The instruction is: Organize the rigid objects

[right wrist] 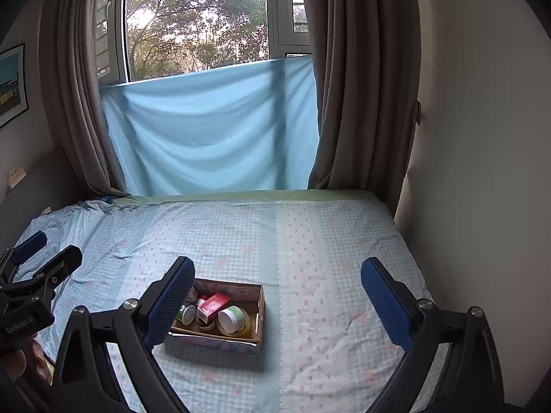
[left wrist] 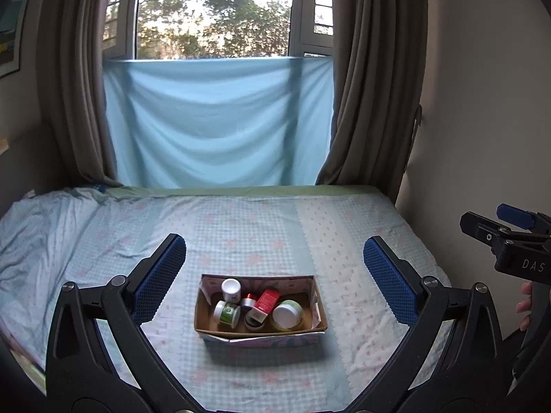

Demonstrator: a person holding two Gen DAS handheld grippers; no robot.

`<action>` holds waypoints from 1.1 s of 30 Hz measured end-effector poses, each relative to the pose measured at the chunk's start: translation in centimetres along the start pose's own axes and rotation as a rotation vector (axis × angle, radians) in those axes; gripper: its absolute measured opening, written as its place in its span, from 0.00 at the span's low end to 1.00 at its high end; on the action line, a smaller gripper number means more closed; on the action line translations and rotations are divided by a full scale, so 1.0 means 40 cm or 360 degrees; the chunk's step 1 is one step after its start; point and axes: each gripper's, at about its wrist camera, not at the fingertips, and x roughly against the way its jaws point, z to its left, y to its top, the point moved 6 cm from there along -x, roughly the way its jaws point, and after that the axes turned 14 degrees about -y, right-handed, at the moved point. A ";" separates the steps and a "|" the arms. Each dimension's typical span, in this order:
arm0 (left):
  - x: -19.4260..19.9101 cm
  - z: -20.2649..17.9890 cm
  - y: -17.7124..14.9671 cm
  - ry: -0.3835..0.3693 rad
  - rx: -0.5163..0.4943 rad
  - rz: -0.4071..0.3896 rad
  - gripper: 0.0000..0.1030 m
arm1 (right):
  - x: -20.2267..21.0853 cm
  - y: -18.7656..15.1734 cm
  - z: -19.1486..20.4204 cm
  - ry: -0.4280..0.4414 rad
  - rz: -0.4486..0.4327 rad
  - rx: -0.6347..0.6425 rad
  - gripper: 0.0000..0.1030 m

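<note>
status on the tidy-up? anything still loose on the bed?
Done: the jars, including a green-labelled jar and a white-lidded jar, and the red carton all sit inside the cardboard box on the bed. In hand: nothing; left gripper and right gripper are open and empty, above the bed. Left: no loose item shows on the sheet, so it looks finished.

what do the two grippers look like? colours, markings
Both are matte black with silver pivot bolts and blue ribbed pads on the fingers. The right gripper shows white "DAS" lettering; the left gripper has small white lettering, unclear. No cables or sleeves show.
</note>
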 end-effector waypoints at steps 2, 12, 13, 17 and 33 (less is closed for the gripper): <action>0.004 -0.002 -0.002 0.0014 -0.0014 -0.0002 1.00 | 0.000 0.001 -0.003 -0.0005 -0.0003 -0.0005 0.93; 0.018 -0.002 -0.004 0.0033 -0.0031 -0.0035 1.00 | 0.007 -0.003 0.007 0.0009 -0.0018 0.0001 0.93; 0.017 -0.002 -0.004 0.0033 -0.0033 -0.0035 1.00 | 0.007 -0.002 0.008 0.0010 -0.0019 0.0002 0.93; 0.017 -0.003 -0.005 0.0041 -0.0039 -0.0043 1.00 | 0.003 -0.001 0.009 0.0013 -0.0020 0.0001 0.93; 0.008 -0.004 0.000 0.0017 -0.0035 -0.0042 1.00 | -0.003 0.004 0.009 0.0005 -0.0020 -0.0010 0.93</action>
